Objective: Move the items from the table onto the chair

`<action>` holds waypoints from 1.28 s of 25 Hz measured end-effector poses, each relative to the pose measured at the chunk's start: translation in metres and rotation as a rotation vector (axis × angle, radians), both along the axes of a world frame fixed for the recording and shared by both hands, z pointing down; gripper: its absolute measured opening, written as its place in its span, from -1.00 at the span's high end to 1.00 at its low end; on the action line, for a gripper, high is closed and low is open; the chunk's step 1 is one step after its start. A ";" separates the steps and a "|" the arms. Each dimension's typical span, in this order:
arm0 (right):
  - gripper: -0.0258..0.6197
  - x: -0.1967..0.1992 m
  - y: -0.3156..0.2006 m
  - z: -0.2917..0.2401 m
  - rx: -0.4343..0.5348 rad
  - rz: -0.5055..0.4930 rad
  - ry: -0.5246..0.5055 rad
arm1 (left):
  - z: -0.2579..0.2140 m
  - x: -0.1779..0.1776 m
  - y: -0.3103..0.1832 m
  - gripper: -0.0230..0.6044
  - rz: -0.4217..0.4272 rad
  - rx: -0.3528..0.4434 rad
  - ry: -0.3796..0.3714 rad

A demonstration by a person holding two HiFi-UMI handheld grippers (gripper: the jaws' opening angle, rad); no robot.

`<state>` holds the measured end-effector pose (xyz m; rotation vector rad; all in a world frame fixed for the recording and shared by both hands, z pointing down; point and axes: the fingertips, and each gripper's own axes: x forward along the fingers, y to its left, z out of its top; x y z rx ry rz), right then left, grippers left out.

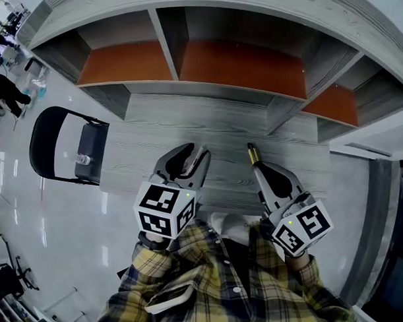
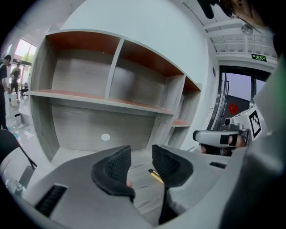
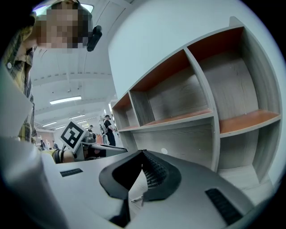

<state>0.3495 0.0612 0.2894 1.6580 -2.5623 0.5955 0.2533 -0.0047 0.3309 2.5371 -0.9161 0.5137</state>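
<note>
A thin yellow pen-like item (image 1: 252,153) lies on the grey wooden table (image 1: 187,118), just past the tip of my right gripper (image 1: 256,163); I cannot tell whether they touch. That gripper is shut, and in the right gripper view its pads (image 3: 154,172) meet with nothing between them. My left gripper (image 1: 194,150) hovers over the table's near edge, open and empty. In the left gripper view the yellow item (image 2: 156,175) shows on the tabletop beyond the right-hand pad. A black chair (image 1: 56,145) stands left of the table with a clear bottle (image 1: 83,159) on its seat.
A shelf unit with orange-brown boards (image 1: 237,60) rises along the back of the table. People (image 1: 4,85) stand far off on the glossy floor at the left. A dark doorway (image 2: 237,96) opens to the right.
</note>
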 end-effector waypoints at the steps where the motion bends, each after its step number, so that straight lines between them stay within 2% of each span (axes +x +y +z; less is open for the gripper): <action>1: 0.87 0.001 0.001 0.002 -0.006 0.001 -0.004 | 0.007 0.000 -0.001 0.48 -0.002 -0.014 -0.010; 6: 0.87 0.004 0.007 0.015 -0.035 0.004 -0.033 | 0.059 -0.004 -0.006 0.48 -0.004 -0.099 -0.100; 11: 0.87 0.004 0.014 0.035 -0.071 -0.015 -0.054 | 0.122 -0.003 -0.005 0.48 0.030 -0.180 -0.221; 18: 0.87 0.012 0.019 0.056 -0.109 0.009 -0.076 | 0.201 -0.010 -0.004 0.48 0.055 -0.302 -0.351; 23: 0.87 0.015 0.027 0.064 -0.130 0.024 -0.075 | 0.232 -0.022 -0.012 0.48 0.049 -0.345 -0.432; 32: 0.87 0.015 0.035 0.077 -0.168 0.025 -0.093 | 0.272 -0.029 -0.009 0.48 0.066 -0.424 -0.510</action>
